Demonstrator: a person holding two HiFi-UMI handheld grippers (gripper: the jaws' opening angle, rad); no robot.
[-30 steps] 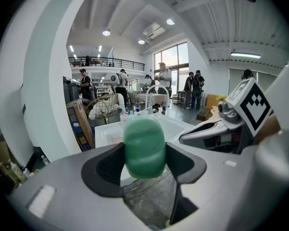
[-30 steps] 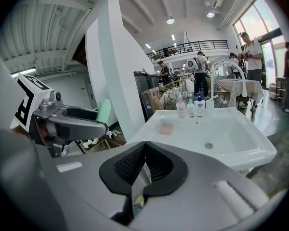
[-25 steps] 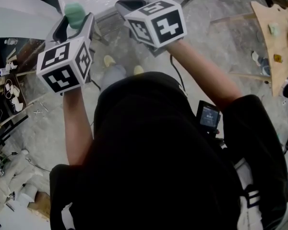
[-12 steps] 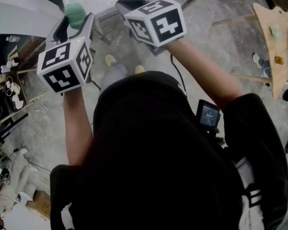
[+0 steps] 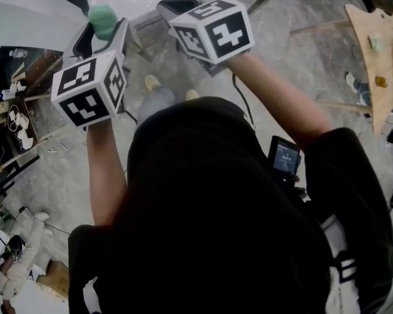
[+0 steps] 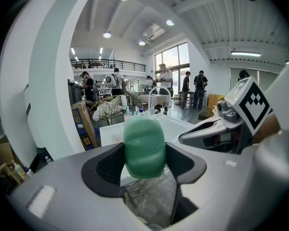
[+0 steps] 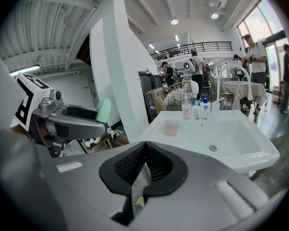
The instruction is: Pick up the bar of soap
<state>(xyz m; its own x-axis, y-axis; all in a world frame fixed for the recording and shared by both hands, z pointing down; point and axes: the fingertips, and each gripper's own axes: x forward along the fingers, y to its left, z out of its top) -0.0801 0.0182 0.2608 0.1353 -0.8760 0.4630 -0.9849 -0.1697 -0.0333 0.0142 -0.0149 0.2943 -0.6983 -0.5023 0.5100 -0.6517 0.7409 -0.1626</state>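
The bar of soap (image 6: 144,147) is a rounded green lump, held upright in the air. My left gripper (image 6: 144,163) is shut on it, with a black pad pressing each side. In the head view the soap (image 5: 101,17) sticks out above the left gripper (image 5: 105,35) at the top left. The right gripper view shows the soap (image 7: 104,110) edge-on at the left. My right gripper (image 7: 143,170) is shut with nothing between its pads. It hovers beside the left one, in front of the sink, and appears in the head view as the right gripper (image 5: 178,6).
A white sink (image 7: 241,150) stands ahead, with a tap (image 7: 235,73), three bottles (image 7: 195,109) and a flat pink pad (image 7: 171,130) on its rim. A white pillar (image 7: 120,76) rises at its left. Several people stand far behind. A wooden table (image 5: 380,64) lies at the right.
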